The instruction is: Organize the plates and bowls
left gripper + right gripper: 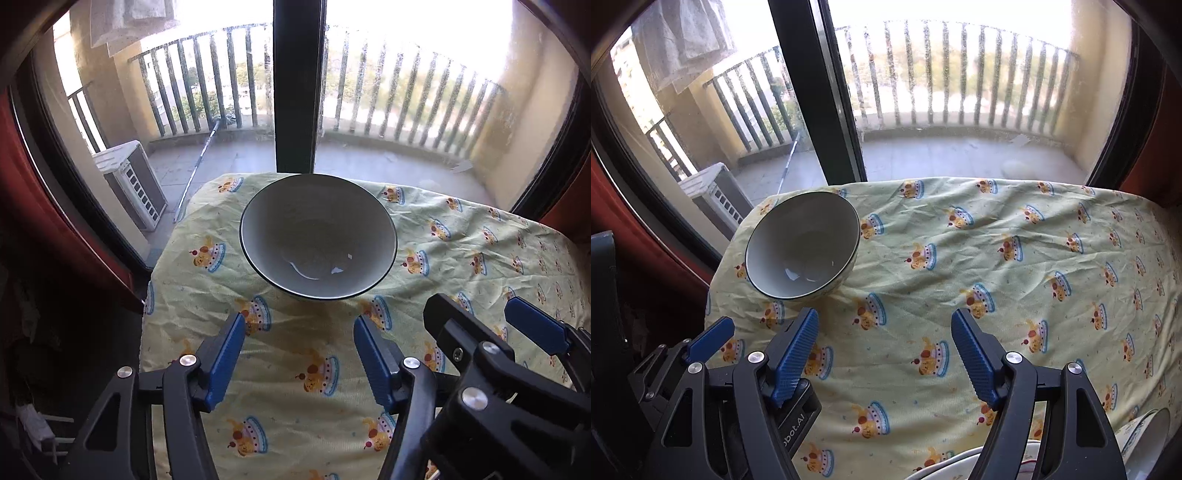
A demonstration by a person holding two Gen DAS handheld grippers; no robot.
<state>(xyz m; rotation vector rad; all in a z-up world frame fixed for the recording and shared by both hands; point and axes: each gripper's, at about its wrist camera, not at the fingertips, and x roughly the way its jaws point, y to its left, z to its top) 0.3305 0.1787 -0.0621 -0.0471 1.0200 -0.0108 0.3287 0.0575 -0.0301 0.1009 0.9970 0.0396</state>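
A white bowl (317, 236) with a dark rim stands upright and empty on the yellow patterned cloth near the table's far left corner; the right wrist view shows the same bowl (801, 243). My left gripper (299, 325) hovers just short of its near rim, open, with nothing between the blue pads. My right gripper (884, 317) is open and empty too, over bare cloth to the right of the bowl. It appears beside the left one as the right gripper (476, 314). A blue left finger (713, 339) shows at the left edge of the right wrist view.
The cloth-covered table (997, 258) ends at a large window with a dark frame post (295, 92). White dishes lie near the front right: a cup-like piece (1145, 432) and a plate rim (960, 465). The table drops off at its left edge (147, 295).
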